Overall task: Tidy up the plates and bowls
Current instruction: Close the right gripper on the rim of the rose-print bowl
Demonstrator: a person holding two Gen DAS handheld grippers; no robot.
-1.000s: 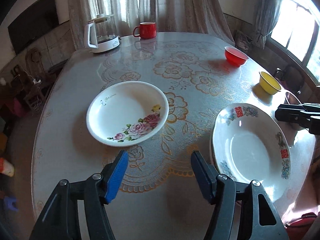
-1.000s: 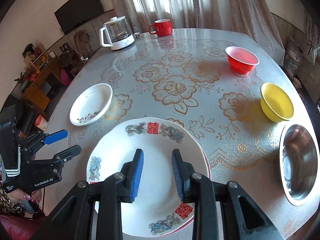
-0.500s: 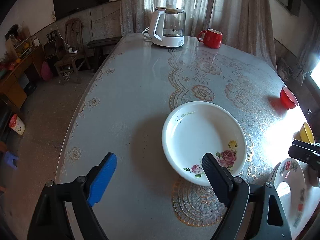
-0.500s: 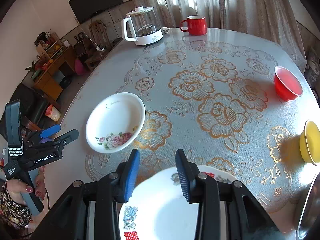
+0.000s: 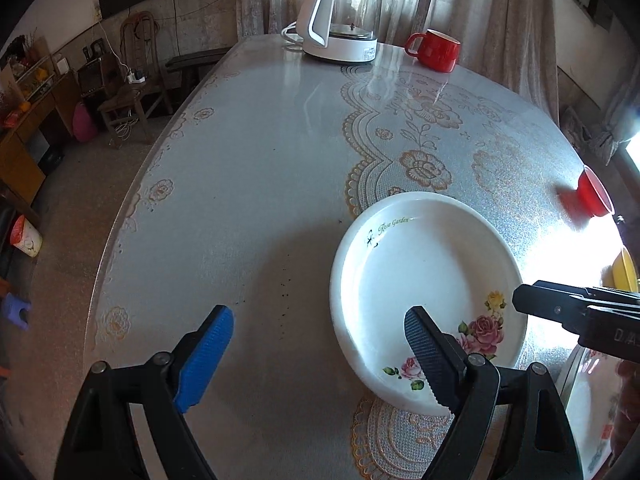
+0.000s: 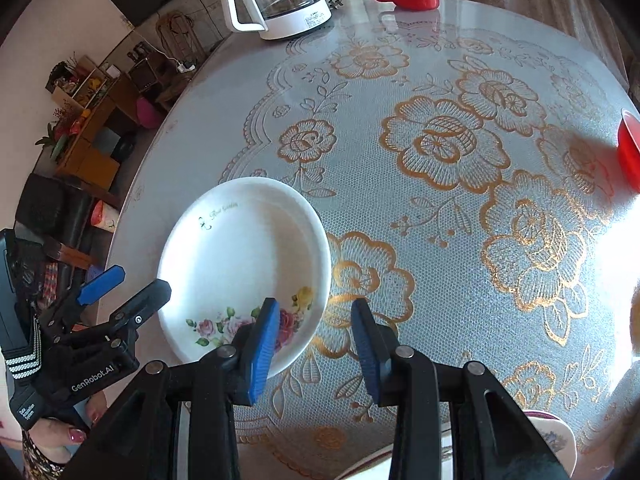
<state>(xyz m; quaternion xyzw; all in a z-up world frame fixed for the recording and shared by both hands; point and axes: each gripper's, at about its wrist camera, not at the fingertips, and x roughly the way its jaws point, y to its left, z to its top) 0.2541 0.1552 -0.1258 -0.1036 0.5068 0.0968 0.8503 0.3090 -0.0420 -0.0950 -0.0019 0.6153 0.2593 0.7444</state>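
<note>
A white rose-patterned plate (image 5: 424, 280) lies on the table near its left edge; it also shows in the right wrist view (image 6: 244, 264). My left gripper (image 5: 320, 344) is open and empty, with its right finger over the plate's near rim and its left finger over bare tablecloth. My right gripper (image 6: 314, 344) is open and empty; its jaws straddle the plate's near-right rim from just above. The large white plate with red characters (image 5: 596, 404) shows only at the right edge, and its rim (image 6: 556, 436) shows under my right gripper.
A glass kettle (image 5: 340, 20) and a red mug (image 5: 434, 50) stand at the table's far side. A red bowl (image 5: 594, 194) and a yellow bowl (image 5: 622, 270) sit at the right. The table edge (image 5: 132, 208) runs along the left, floor and furniture beyond.
Both grippers moved left, off the large plate and up to the rose plate. The right gripper's jaws have opened wider and now straddle the plate's rim.
</note>
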